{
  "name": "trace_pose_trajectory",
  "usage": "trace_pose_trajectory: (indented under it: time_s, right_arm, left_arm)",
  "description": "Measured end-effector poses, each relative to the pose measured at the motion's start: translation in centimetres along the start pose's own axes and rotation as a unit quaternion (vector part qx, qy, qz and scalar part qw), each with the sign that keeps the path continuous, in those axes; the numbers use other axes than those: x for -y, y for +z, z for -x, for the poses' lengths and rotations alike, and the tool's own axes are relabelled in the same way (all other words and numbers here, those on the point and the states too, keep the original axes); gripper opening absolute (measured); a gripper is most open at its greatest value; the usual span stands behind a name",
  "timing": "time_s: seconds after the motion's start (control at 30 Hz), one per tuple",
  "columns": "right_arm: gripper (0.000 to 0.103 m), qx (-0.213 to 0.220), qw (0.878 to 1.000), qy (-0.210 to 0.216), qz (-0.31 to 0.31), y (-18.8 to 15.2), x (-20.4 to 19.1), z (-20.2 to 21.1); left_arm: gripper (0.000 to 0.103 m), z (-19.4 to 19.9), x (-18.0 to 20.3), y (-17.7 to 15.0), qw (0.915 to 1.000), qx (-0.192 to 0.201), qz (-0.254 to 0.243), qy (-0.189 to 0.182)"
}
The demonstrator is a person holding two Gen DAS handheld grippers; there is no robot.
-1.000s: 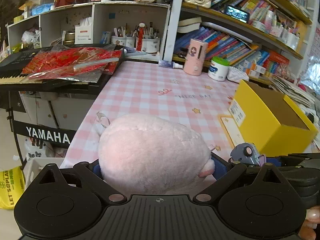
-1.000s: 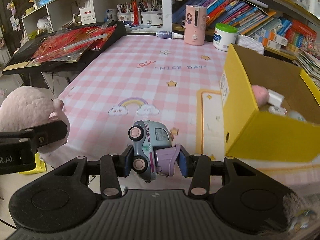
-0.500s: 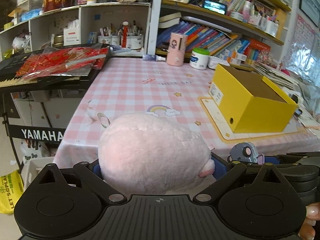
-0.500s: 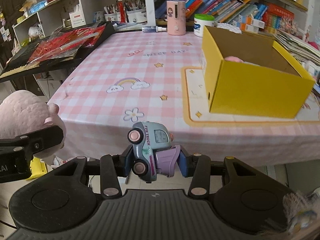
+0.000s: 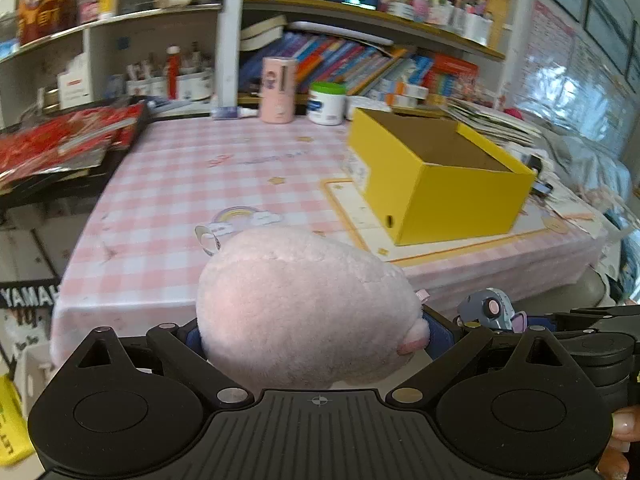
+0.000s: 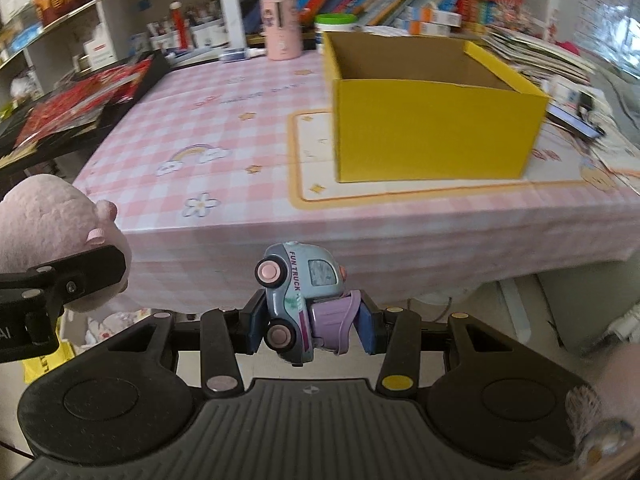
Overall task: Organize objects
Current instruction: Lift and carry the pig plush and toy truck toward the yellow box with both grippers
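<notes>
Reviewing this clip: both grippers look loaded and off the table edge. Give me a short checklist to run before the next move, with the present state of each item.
1. Left gripper shut on the pink plush toy: ok.
2. Right gripper shut on the toy truck: ok; truck sits tilted.
3. Yellow box open at the top: ok.
4. Room inside the box: cannot tell; its floor is hidden.
5. Tablecloth between grippers and box free of obstacles: ok.
6. The two grippers apart from each other: ok; side by side, not touching.
</notes>
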State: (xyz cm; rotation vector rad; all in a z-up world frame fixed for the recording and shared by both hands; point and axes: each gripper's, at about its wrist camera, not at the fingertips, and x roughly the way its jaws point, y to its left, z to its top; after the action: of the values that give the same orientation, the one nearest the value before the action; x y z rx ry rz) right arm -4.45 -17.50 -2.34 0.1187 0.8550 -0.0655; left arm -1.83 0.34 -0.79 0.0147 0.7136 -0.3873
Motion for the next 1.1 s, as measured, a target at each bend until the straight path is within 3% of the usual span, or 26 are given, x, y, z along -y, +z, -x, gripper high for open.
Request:
trace_pose_trajectory:
  time_s: [0.43,0.87,1.1]
  right_arm:
    - [0.042,0.003,0.997,-0.052,-0.058,-0.3,5.8,0.9]
    - [0.042,0.003,0.995,-0.068,-0.068,2.3,10.1,-0.3]
    - [0.042,0.013,0.996,-0.065,-0.054,4.7,12.0,-1.3]
  left_arm:
    - [0.098,-2.9,5.3,1.6,0.9972,-0.01,-0.044,-0.06]
    - [0.098,-6.1,8.7,4.3,0.9958,-0.007,-0.052,-0.075]
    - [0.098,-7.5,10.4,6.6,0.9958,0.016,-0.057,-0.07]
